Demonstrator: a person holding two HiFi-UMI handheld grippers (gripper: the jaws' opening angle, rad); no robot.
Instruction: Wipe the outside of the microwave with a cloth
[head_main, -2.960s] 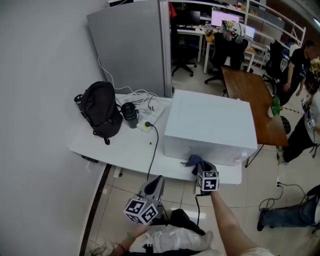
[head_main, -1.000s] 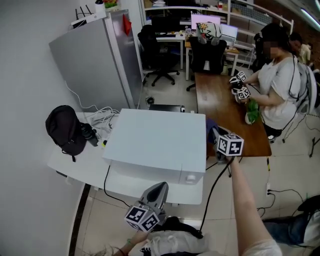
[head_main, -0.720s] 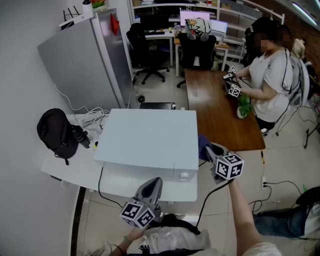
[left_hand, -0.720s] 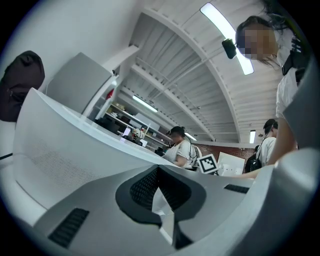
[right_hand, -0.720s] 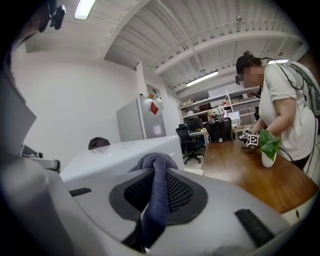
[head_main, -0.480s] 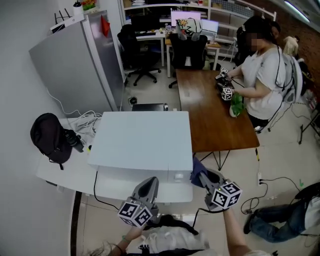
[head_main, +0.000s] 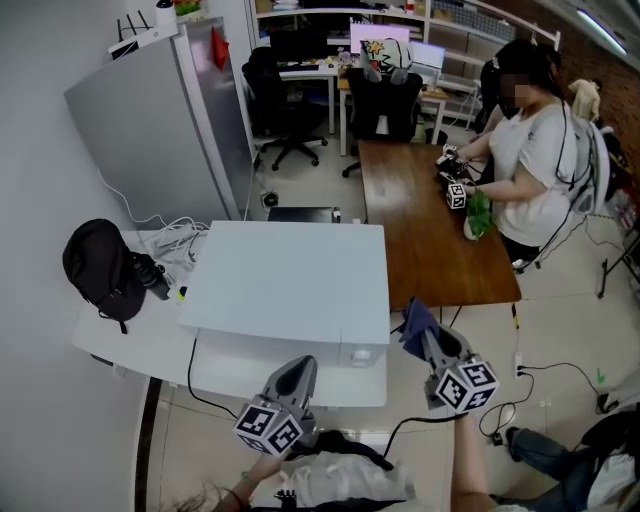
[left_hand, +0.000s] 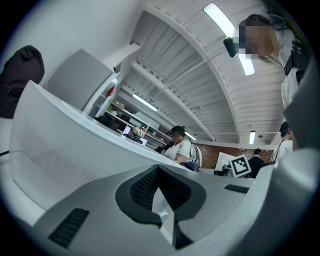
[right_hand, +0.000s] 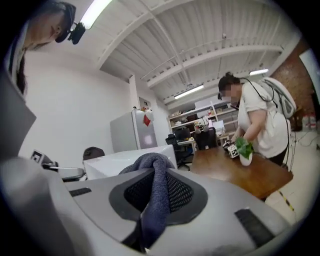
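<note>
The white microwave (head_main: 290, 285) stands on a white table (head_main: 130, 345), seen from above in the head view; its pale side (left_hand: 55, 150) fills the left of the left gripper view. My right gripper (head_main: 425, 335) is shut on a dark blue cloth (head_main: 415, 318), held just off the microwave's front right corner, apart from it. In the right gripper view the cloth (right_hand: 155, 195) hangs pinched between the jaws, with the microwave (right_hand: 127, 159) behind. My left gripper (head_main: 295, 378) is shut with nothing in it, low in front of the microwave.
A black backpack (head_main: 95, 265) and cables (head_main: 185, 238) lie on the table's left. A grey fridge (head_main: 165, 120) stands behind. A wooden table (head_main: 425, 225) runs along the right, where a person (head_main: 530, 140) handles grippers beside a green plant (head_main: 478, 210). Office chairs stand at the back.
My right gripper with the cloth has come back along the microwave's right side toward its front corner. The left gripper has stayed low in front. The view has shifted.
</note>
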